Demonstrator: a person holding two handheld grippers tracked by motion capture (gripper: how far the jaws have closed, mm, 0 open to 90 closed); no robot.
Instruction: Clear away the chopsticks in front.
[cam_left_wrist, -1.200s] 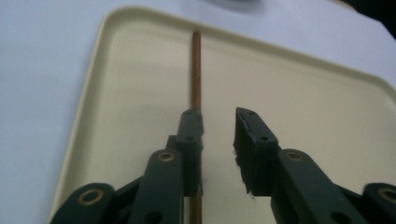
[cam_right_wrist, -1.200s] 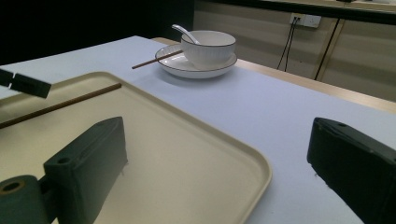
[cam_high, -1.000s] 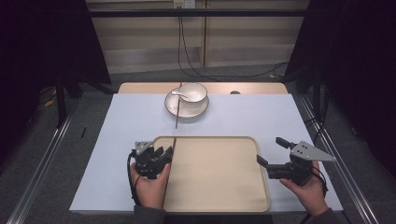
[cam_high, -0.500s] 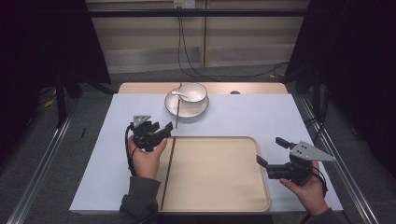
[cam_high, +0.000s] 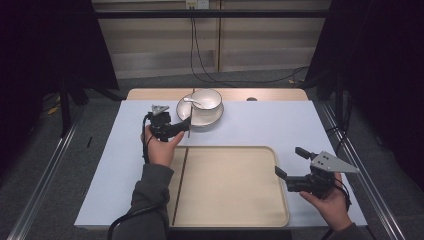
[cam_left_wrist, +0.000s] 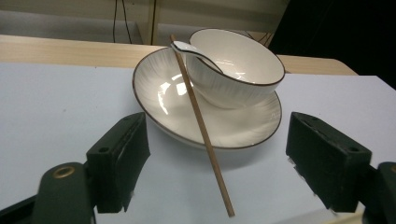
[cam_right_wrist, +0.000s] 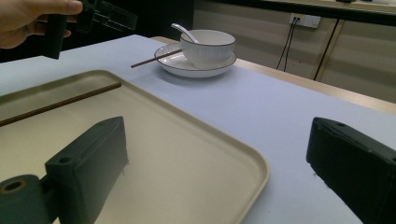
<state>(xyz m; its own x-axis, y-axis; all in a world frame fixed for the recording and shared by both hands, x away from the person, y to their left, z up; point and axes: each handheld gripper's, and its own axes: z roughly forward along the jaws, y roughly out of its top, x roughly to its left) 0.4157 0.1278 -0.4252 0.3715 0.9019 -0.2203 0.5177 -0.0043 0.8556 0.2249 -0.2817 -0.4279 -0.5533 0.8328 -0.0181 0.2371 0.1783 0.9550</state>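
Note:
A white bowl (cam_high: 206, 100) with a spoon (cam_high: 191, 101) in it stands on a white plate (cam_high: 183, 110) at the far middle of the table. One brown chopstick (cam_left_wrist: 201, 116) leans with its far end on the plate rim. My left gripper (cam_high: 184, 126) hovers just before it. Its jaws have just been opening, and the chopstick stands between them untouched in the left gripper view (cam_left_wrist: 219, 149). A second chopstick (cam_high: 179, 187) lies along the left side of the beige tray (cam_high: 235, 148). My right gripper (cam_high: 291, 162) is open and empty at the tray's right edge.
A pale blue mat (cam_high: 300, 125) covers the wooden table (cam_high: 150, 94). Cables (cam_high: 200, 45) hang down the wall behind. Dark floor and metal rails (cam_high: 45, 175) flank the table on both sides.
The left gripper let go of the chopstick that now lies in the tray, opened, and moved away from the tray's left edge toward the plate. The right gripper stayed put.

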